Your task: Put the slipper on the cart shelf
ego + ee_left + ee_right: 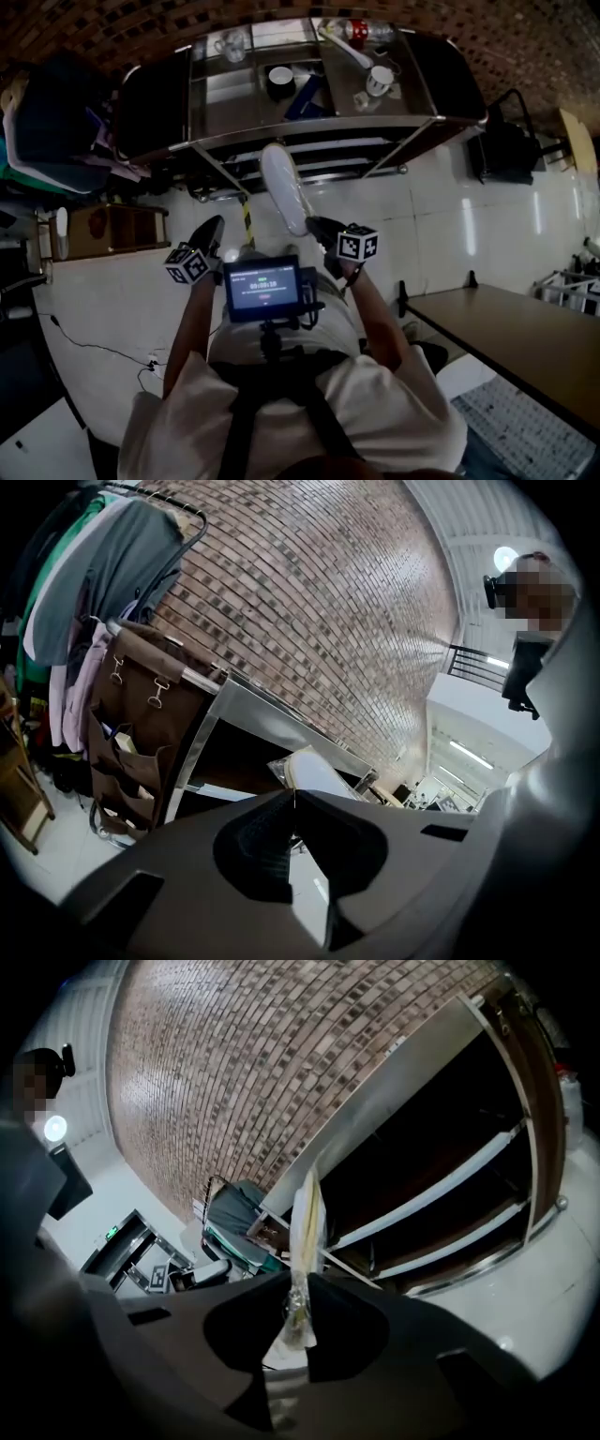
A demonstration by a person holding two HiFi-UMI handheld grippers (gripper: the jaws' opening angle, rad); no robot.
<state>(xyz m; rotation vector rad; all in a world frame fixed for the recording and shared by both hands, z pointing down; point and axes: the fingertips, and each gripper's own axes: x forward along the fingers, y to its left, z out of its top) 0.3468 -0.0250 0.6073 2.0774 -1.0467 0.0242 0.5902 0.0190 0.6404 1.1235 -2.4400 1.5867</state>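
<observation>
A white slipper [283, 187] in clear wrap hangs over the white floor just in front of the metal cart [319, 127]. My right gripper [317, 228] is shut on its near end. In the right gripper view the slipper [307, 1222] stands edge-on, rising from between the jaws of the right gripper [300, 1283] toward the cart's shelves [441, 1194]. My left gripper [212, 231] hovers to the left of the slipper, shut and holding nothing. In the left gripper view the left gripper [293, 795] has its tips touching, with the slipper [314, 771] beyond them.
Two cups [380, 80], a dark bowl [280, 79] and a bottle [361, 30] sit on the cart's top. Hanging clothes [84, 583] and a brown organizer [131, 733] are at the left. A wooden table [525, 337] stands right, a black chair [502, 141] beside the cart.
</observation>
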